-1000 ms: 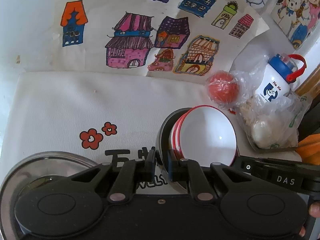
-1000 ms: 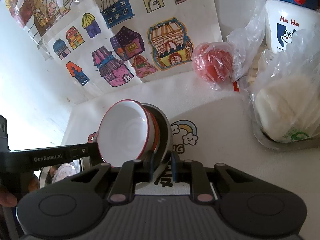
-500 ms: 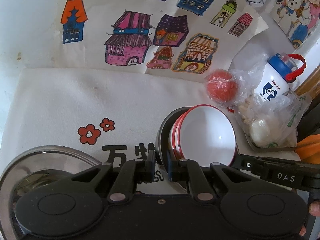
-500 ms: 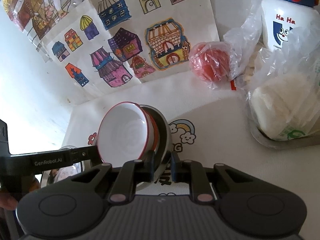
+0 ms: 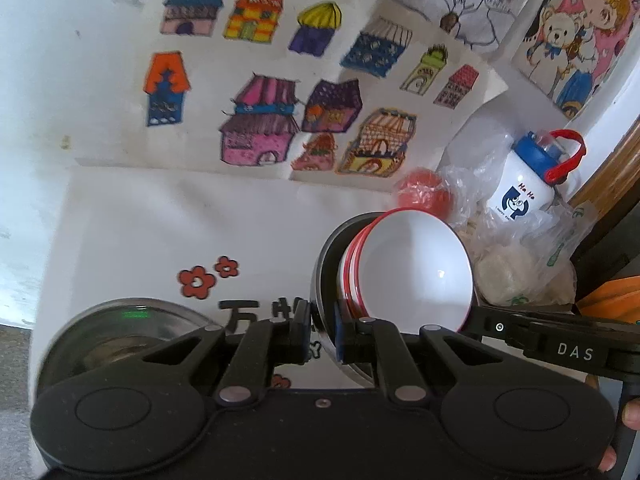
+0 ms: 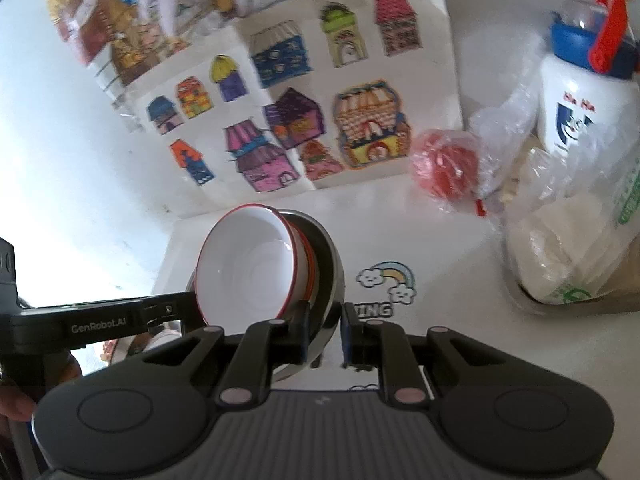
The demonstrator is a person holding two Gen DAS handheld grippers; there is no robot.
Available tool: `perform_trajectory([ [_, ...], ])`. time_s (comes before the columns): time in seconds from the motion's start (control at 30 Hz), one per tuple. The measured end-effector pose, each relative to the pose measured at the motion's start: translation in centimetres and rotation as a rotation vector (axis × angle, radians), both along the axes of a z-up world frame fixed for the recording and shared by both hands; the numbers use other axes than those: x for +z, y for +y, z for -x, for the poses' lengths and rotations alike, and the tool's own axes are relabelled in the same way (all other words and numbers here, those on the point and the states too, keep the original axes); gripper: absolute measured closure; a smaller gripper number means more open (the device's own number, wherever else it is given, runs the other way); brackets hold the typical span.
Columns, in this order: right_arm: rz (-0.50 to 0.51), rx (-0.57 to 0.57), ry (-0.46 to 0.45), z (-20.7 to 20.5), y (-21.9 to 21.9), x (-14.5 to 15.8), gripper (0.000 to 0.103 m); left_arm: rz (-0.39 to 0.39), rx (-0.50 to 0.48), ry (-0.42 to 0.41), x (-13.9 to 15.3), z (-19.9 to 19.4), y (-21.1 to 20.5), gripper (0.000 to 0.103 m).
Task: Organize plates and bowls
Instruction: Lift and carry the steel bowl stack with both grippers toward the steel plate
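Both grippers, left gripper point(image 5: 322, 326) and right gripper point(image 6: 324, 328), clamp the steel bowl point(image 5: 326, 280) rim; lift evenly (stacked red-rimmed bowls point(image 5: 416, 268) tilt toward three o'clock).

Stacked bowls point(image 5: 416, 272) are nested in a metal plate point(image 5: 326, 264), which is pinched at opposite rim edges between the left gripper point(image 5: 322, 332) and the right gripper point(image 6: 325, 334), above a printed cloth point(image 5: 200, 232). Behind the cloth, a sheet of house drawings point(image 5: 280, 92) is set against the wall. To the right, a bagged ball point(image 6: 444, 168) lies before a bottle point(image 6: 580, 100) and bagged food point(image 6: 560, 256), apparently in a tray; a glass lid point(image 5: 112, 332) lies left.
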State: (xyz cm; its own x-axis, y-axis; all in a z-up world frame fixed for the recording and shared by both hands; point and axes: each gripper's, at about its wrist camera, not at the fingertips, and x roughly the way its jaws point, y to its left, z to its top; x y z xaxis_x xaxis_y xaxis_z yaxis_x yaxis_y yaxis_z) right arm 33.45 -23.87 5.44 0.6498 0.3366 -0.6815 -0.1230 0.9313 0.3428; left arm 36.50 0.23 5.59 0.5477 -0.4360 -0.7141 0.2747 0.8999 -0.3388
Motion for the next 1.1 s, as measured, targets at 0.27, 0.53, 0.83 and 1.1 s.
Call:
perform_trajectory([
  [0.27, 0.009, 0.072, -0.010, 1.1, 3.7, 1.3, 0.085, -0.023, 0.060, -0.027, 1.5, 2.6, 3.5, 0.092],
  [0.53, 0.020, 0.150, 0.003, 1.4, 7.7, 1.3, 0.085, -0.029, 0.137, -0.017, 1.2, 4.8, 8.2, 0.092],
  [0.83, 0.032, 0.211, 0.033, 1.5, 11.2, -0.1, 0.085, -0.047, 0.192, 0.010, 0.0, 6.2, 11.7, 0.092],
  [1.1, 0.034, 0.232, 0.069, 0.9, 12.2, -1.3, 0.085, -0.056, 0.208, 0.039, -1.4, 6.3, 12.8, 0.092],
])
